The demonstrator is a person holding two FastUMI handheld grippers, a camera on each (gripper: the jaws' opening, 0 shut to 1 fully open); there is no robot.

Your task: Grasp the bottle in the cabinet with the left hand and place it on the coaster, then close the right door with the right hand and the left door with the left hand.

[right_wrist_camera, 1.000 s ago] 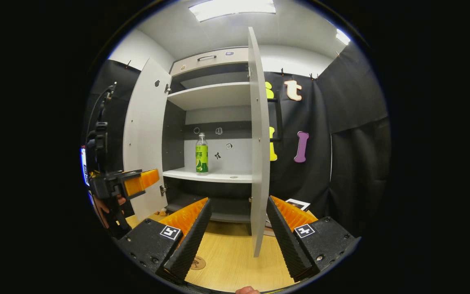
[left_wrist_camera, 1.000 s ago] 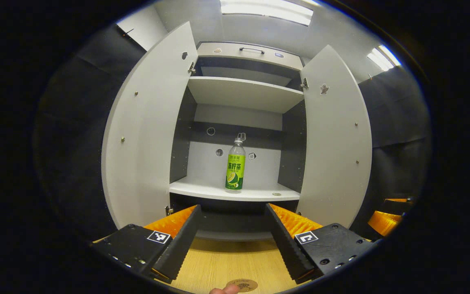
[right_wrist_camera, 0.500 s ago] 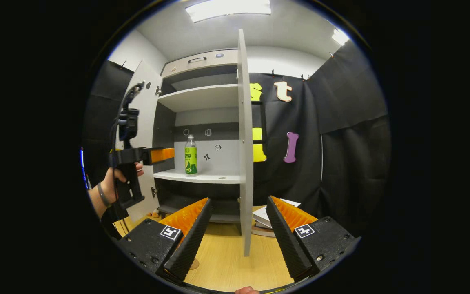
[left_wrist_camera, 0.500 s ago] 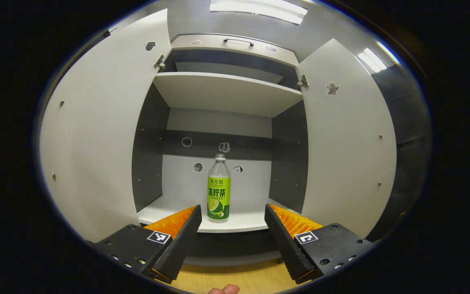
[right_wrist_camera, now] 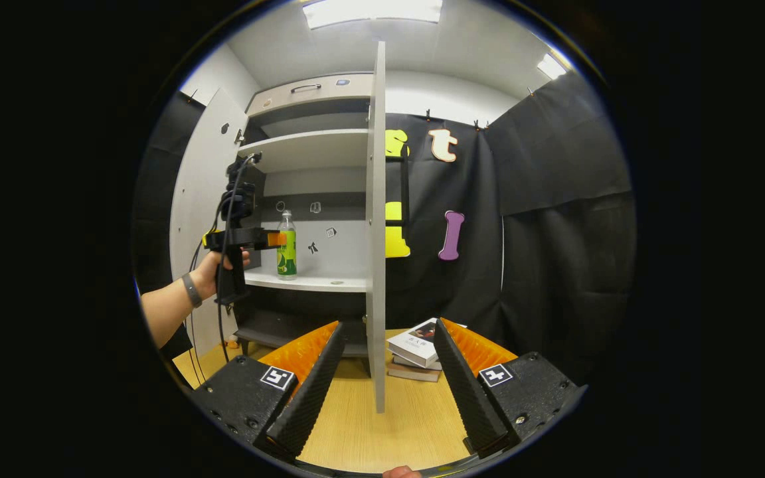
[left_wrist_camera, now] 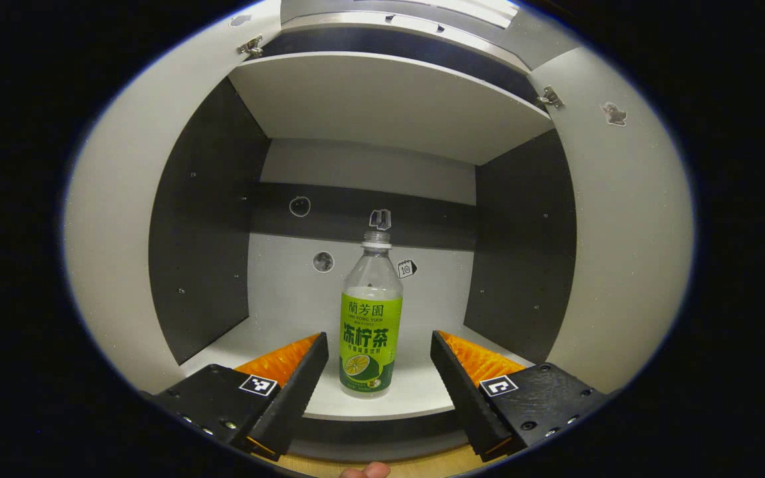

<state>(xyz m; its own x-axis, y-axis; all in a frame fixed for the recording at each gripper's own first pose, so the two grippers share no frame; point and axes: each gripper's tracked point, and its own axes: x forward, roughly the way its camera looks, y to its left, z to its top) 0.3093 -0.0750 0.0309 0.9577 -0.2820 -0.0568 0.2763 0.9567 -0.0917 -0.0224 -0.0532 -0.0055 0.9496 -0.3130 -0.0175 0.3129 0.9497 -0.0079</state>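
Left gripper (left_wrist_camera: 376,372) spread wide, fingers apart from green-label bottle (left_wrist_camera: 370,318), which sits between them in left gripper view. Bottle upright on lower cabinet shelf (left_wrist_camera: 382,401), long axis vertical, cap up, near front edge. Free shelf both sides of bottle; upper shelf (left_wrist_camera: 382,99) well above cap. Left door (left_wrist_camera: 110,265) and right door (left_wrist_camera: 621,252) swung open. Right gripper (right_wrist_camera: 382,378) spread, holding nothing, over wooden table (right_wrist_camera: 396,425), right door's edge (right_wrist_camera: 374,232) between its fingers' line of sight. Stacked books (right_wrist_camera: 416,348) beside door.
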